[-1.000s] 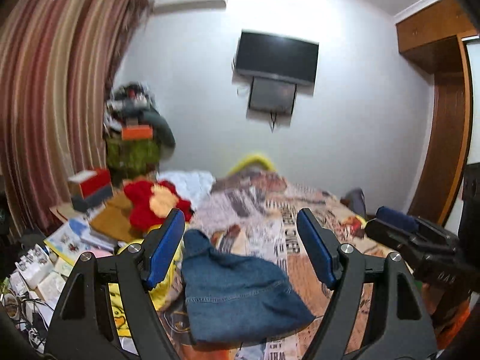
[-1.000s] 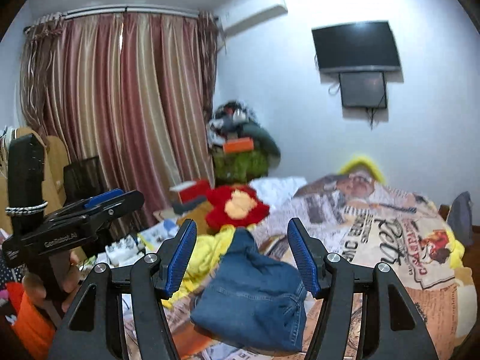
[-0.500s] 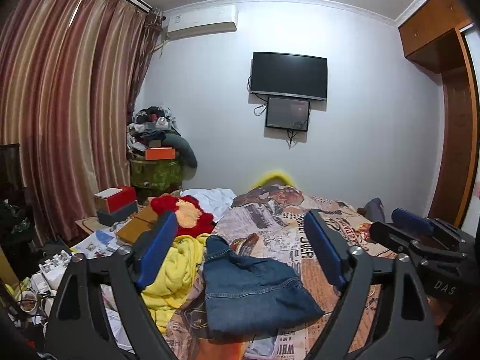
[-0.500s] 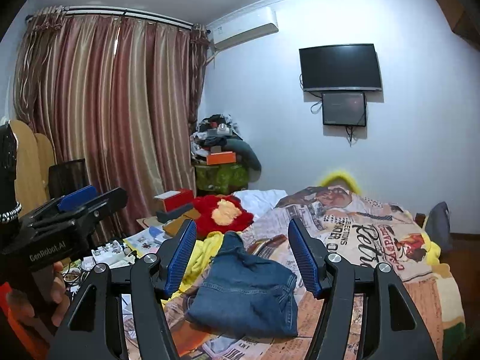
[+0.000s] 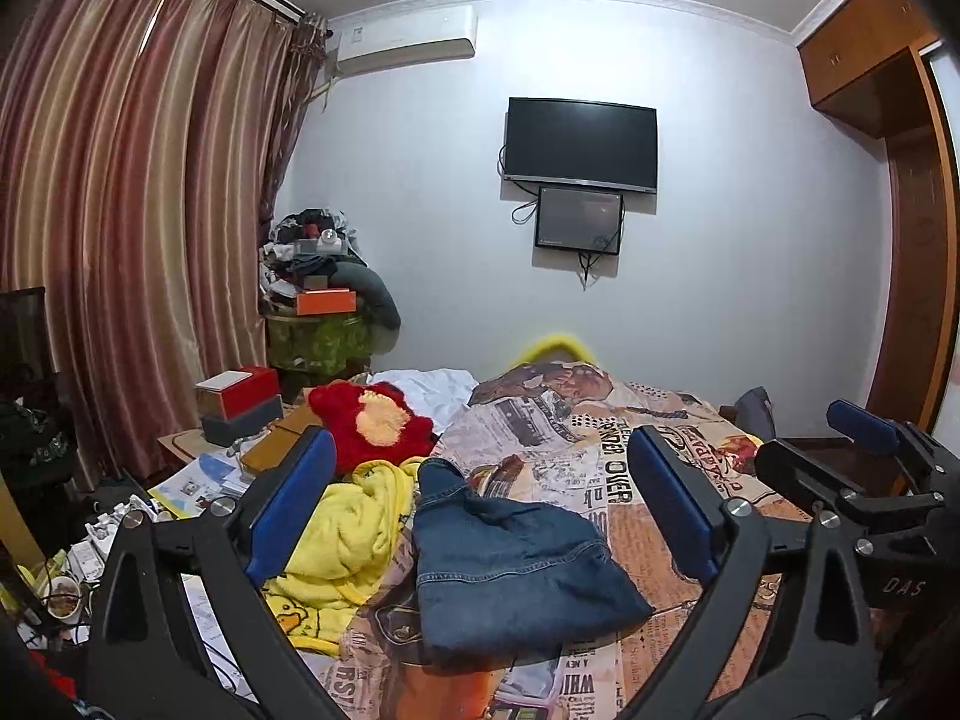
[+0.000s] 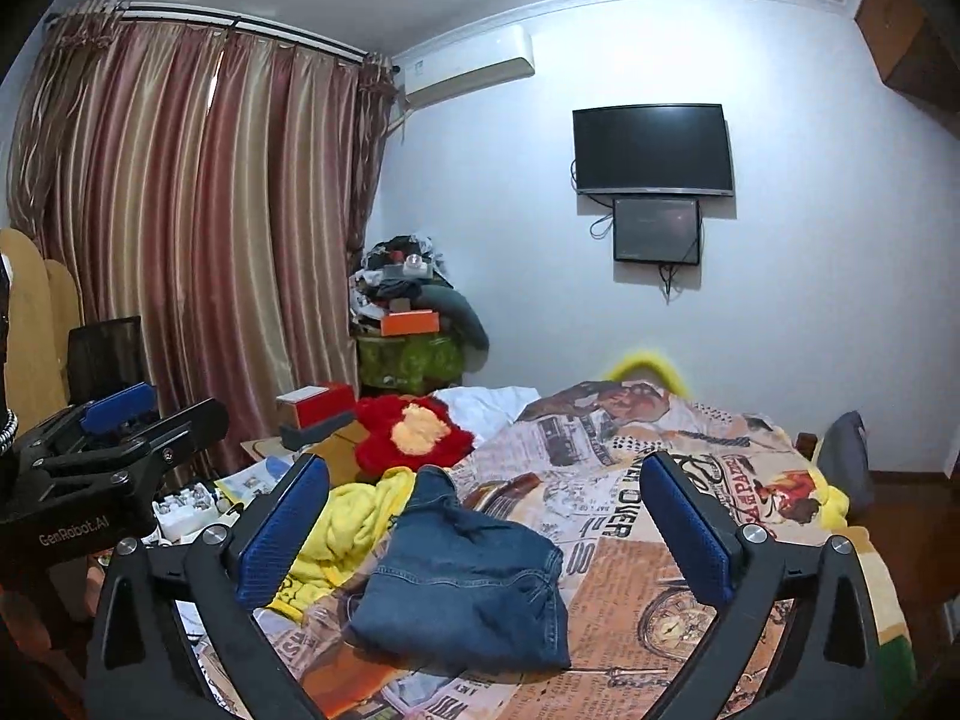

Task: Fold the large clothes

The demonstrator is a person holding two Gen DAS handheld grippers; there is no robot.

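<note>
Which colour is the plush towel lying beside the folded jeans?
Yellow towel, clearest in the left wrist view.

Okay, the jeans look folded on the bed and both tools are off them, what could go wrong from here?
1. The folded blue denim jeans keep one bunched end poking up toward the crumpled yellow fleece blanket; that loose end could make the fold slump open.
2. The jeans lie near the front edge of the newspaper-print bedspread, so a nudge might slide them off.
3. Both the left tool and right tool are opening with nothing between them, so a wide jaw could snag the denim.
</note>
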